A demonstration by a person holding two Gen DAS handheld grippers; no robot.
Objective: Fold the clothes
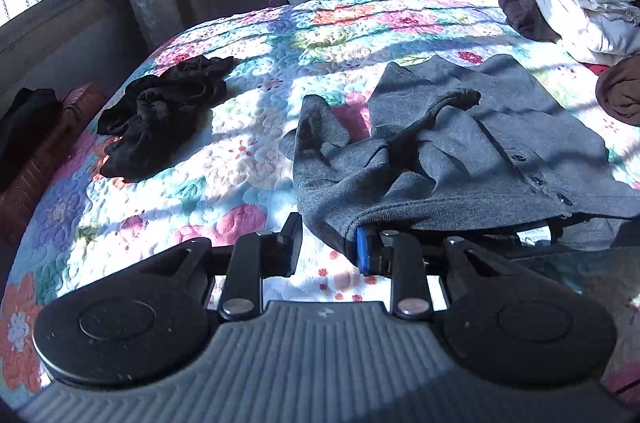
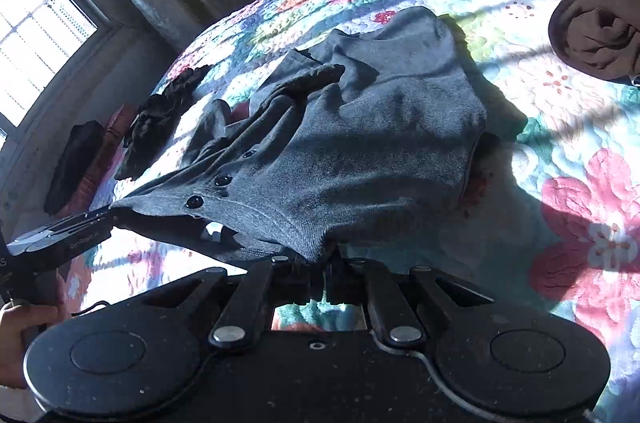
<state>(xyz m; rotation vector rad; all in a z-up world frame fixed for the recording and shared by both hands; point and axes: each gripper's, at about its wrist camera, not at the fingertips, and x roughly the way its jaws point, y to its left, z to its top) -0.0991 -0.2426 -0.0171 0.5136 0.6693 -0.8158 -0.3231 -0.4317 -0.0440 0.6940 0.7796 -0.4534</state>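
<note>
Matte black left claw (image 1: 328,247) with 1 blue pad, 2 silver rivets, ribbed grey housing.

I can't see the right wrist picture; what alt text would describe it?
The right tool is shut on the near edge of a grey buttoned shirt spread on a floral quilt. A crumpled black garment lies to the left, a brown one at right.
</note>
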